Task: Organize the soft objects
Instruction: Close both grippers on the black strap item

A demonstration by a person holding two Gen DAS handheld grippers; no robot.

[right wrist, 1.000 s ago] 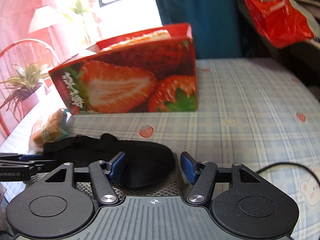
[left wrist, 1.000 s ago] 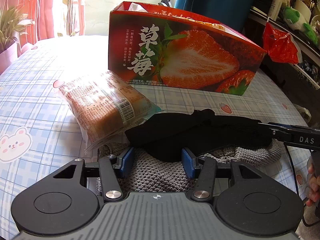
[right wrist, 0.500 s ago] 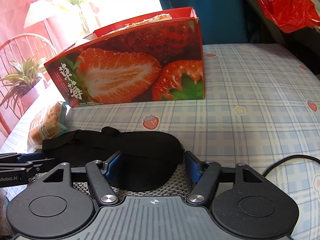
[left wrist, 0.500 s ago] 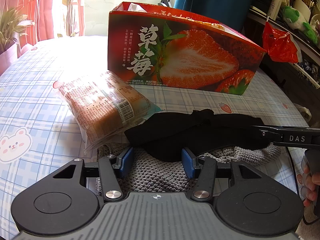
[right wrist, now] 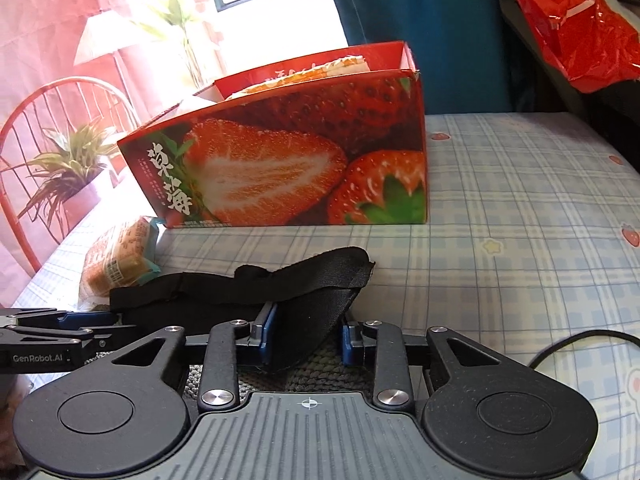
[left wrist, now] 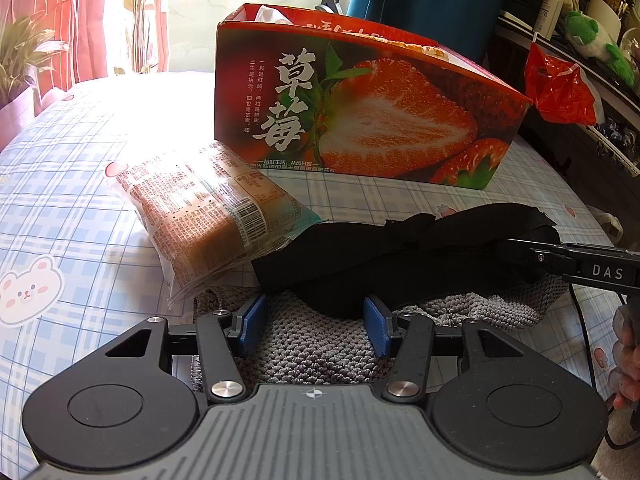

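A black eye mask (left wrist: 380,256) lies across a grey knitted cloth (left wrist: 320,352) on the checked tablecloth. My right gripper (right wrist: 308,334) is closing on the mask's right end (right wrist: 304,280); the fabric is bunched and raised between its blue pads. From the left wrist view that gripper (left wrist: 560,258) comes in from the right, its tip on the mask. My left gripper (left wrist: 314,326) stands open low over the grey cloth, just short of the mask's near edge. It also shows at the left edge (right wrist: 60,324) of the right wrist view.
A red strawberry box (left wrist: 380,120), open on top, stands behind the mask. A clear bread packet (left wrist: 200,216) lies to the left, its corner over the mask. A red plastic bag (left wrist: 560,88) hangs at the right. A black cable (right wrist: 580,340) runs near the right gripper.
The right gripper's jaws have narrowed onto the mask's right end, which has folded up into a peak. The left gripper has kept still.
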